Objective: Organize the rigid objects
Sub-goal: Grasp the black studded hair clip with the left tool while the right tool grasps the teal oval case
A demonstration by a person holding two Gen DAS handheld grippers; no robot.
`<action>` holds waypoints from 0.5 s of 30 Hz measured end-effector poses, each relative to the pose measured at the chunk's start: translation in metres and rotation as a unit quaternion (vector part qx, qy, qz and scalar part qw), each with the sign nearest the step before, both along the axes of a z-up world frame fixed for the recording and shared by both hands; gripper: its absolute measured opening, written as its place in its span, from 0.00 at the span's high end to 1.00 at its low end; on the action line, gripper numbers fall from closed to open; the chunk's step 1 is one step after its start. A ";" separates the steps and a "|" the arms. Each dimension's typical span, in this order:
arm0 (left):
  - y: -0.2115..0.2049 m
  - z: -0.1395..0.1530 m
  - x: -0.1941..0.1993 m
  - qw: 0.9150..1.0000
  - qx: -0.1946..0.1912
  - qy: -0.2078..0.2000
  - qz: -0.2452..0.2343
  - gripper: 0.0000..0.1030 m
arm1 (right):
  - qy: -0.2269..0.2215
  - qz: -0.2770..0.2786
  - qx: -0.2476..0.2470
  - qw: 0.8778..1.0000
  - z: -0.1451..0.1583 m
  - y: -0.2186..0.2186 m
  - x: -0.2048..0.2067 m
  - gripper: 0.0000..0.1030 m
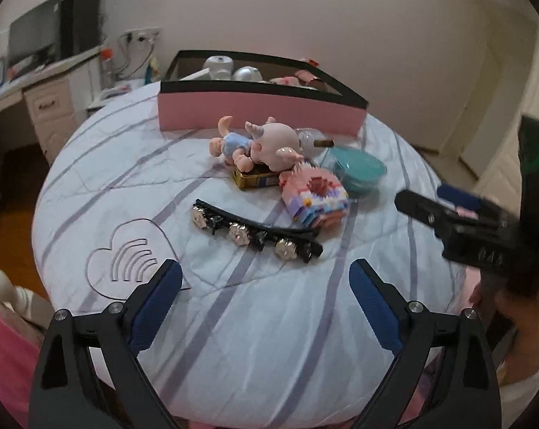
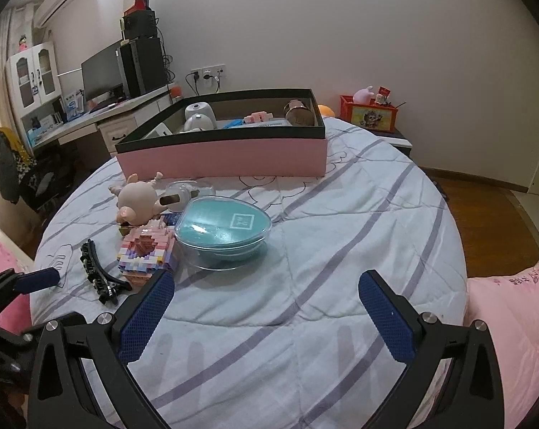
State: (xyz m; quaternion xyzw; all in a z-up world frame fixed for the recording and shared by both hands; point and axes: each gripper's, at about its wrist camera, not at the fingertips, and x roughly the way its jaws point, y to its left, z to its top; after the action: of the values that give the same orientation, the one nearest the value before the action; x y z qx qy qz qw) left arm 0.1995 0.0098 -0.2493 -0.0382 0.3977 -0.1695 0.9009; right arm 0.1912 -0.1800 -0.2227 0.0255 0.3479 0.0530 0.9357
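Nearest, the left gripper [image 1: 265, 279] hangs over the striped bedspread [image 1: 269, 321] with its blue-padded fingers spread wide and nothing between them. The right gripper [image 2: 265, 289] is likewise spread and empty above the same cover. Just beyond the left gripper lies a black hair clip [image 1: 255, 228] with three shiny flower studs, lying flat, slanting from near right to far left. Behind it, to the right, sits a pink block-built toy [image 1: 315, 196], and just right of that a teal heart-shaped case [image 2: 223, 228] in clear plastic. Left of the block toy, a gold tin [image 1: 256, 178] lies under a pink pig doll [image 1: 258, 143] lying on its side, with a small clear bottle [image 2: 185, 193] near its head. Farthest back stands the pink box [image 2: 226, 157] with a black rim, open on top and already holding several items
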 end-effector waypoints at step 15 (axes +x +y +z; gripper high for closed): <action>0.029 -0.011 0.023 0.990 0.086 0.001 0.116 0.06 | 0.012 0.004 0.015 1.000 -0.006 -0.009 0.005 0.00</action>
State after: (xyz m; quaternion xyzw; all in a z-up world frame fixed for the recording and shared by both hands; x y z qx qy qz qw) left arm 0.2228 0.0384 -0.2605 -0.0070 0.4044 -0.0292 0.9141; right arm 0.1964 -0.1893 -0.2285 0.0385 0.3579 0.0611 0.9310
